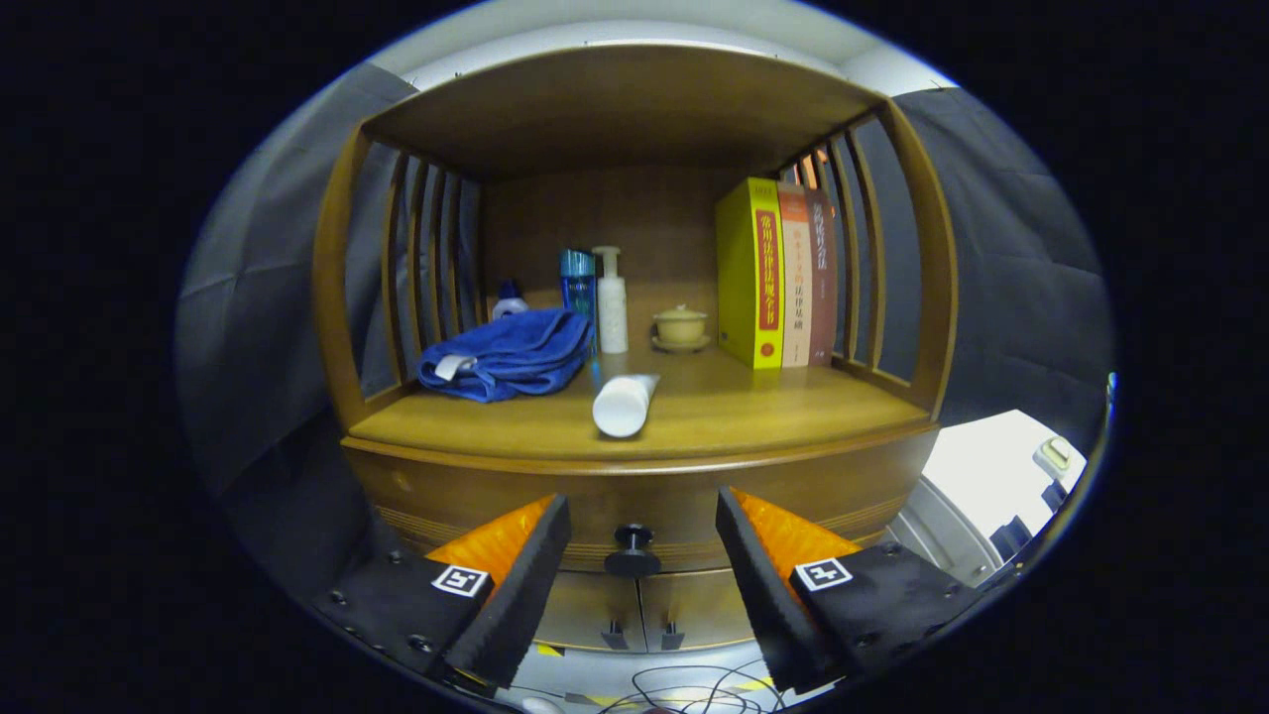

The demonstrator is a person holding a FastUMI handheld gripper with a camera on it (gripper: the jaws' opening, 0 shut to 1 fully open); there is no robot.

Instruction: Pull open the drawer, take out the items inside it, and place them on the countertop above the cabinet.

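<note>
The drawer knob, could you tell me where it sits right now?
In the gripper view, the drawer knob sits on the drawer front just below the countertop, centred between the open gripper fingers, untouched.

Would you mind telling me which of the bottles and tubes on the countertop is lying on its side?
The white tube nearest the open claw lies flat; the pump bottle and blue bottle behind it stand upright.

Gripper view: fisheye rides on gripper (pixel 642 531), looks forward along two spread fingers at lower frame. Faces cabinet front head-on, close, level with drawer knob (pixel 633 551) at lower centre; countertop (pixel 694 416) mid-frame, shelf roof upper frame.
</note>
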